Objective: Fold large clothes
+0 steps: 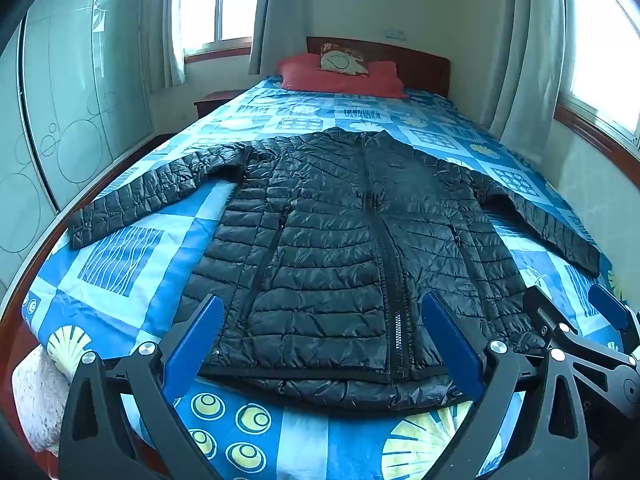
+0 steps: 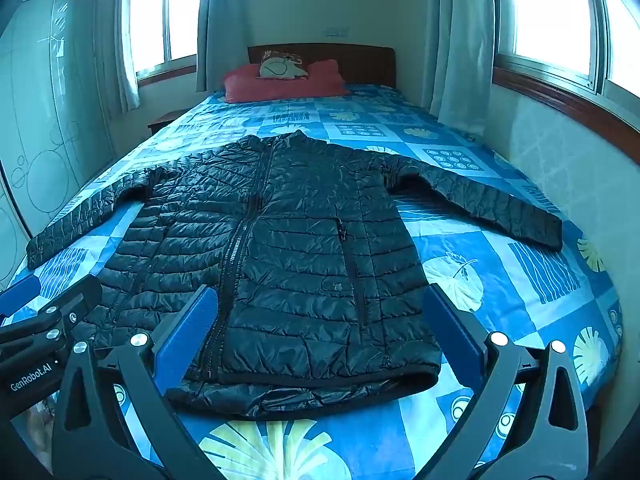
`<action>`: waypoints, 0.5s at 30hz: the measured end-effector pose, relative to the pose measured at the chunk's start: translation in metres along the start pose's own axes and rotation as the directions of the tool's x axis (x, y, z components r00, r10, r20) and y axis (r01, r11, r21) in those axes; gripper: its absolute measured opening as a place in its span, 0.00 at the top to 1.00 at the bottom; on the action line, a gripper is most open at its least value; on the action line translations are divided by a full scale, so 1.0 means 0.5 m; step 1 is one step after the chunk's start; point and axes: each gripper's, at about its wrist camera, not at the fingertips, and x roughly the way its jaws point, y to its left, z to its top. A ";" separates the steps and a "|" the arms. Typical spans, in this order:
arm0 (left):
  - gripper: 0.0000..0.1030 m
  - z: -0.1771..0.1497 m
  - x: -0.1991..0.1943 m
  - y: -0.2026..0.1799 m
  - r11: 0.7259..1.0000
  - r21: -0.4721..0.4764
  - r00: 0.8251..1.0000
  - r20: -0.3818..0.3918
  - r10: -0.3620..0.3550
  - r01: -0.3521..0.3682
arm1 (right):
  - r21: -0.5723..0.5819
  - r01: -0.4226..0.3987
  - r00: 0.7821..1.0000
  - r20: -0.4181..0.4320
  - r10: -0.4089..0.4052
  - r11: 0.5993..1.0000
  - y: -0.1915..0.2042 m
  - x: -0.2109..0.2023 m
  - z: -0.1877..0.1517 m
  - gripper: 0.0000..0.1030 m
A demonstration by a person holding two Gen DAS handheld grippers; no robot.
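Blue patterned bedding covers a bed (image 1: 132,216). Both tools, left tool (image 1: 324,336) and right tool (image 2: 324,328), hover spread wide and empty above the hem of a jacket (image 1: 332,240), blue flat fingers (image 1: 196,340) framing it. Black, glossy and quilted, the zipped jacket lies flat, collar toward the red pillow (image 1: 340,78), sleeves spread sideways.
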 end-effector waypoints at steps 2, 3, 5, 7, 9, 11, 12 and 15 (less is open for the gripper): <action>0.05 0.000 -0.001 0.000 1.000 0.000 1.000 -0.001 0.000 0.000 | 0.001 0.000 1.000 -0.001 0.000 1.000 -0.001 0.000 0.001 0.02; 0.05 0.000 -0.001 0.000 1.000 0.000 1.000 -0.001 -0.001 0.001 | 0.001 -0.001 1.000 -0.002 0.001 1.000 -0.001 0.000 0.001 0.02; 0.05 -0.001 0.000 -0.001 1.000 0.001 1.000 0.001 0.002 -0.002 | 0.001 0.000 1.000 -0.002 0.000 1.000 -0.001 0.000 0.002 0.02; 0.05 -0.002 0.004 0.001 1.000 0.002 1.000 0.001 0.002 -0.002 | 0.001 -0.001 1.000 -0.003 0.001 1.000 -0.001 0.001 0.002 0.02; 0.05 -0.002 0.004 0.001 1.000 0.002 1.000 0.002 0.002 -0.002 | 0.001 0.000 1.000 -0.003 0.000 1.000 -0.001 0.001 0.002 0.02; 0.05 -0.002 0.004 0.001 1.000 0.002 1.000 0.001 0.002 -0.002 | 0.000 0.000 1.000 -0.004 0.000 1.000 -0.001 0.001 0.003 0.02; 0.05 -0.002 0.004 0.002 1.000 0.000 1.000 0.000 0.001 -0.001 | 0.001 0.000 1.000 -0.004 0.000 1.000 0.000 0.001 0.001 0.02; 0.05 -0.002 0.004 0.000 1.000 0.002 1.000 0.001 0.003 -0.003 | 0.000 -0.001 1.000 -0.005 0.001 1.000 -0.001 0.001 0.003 0.02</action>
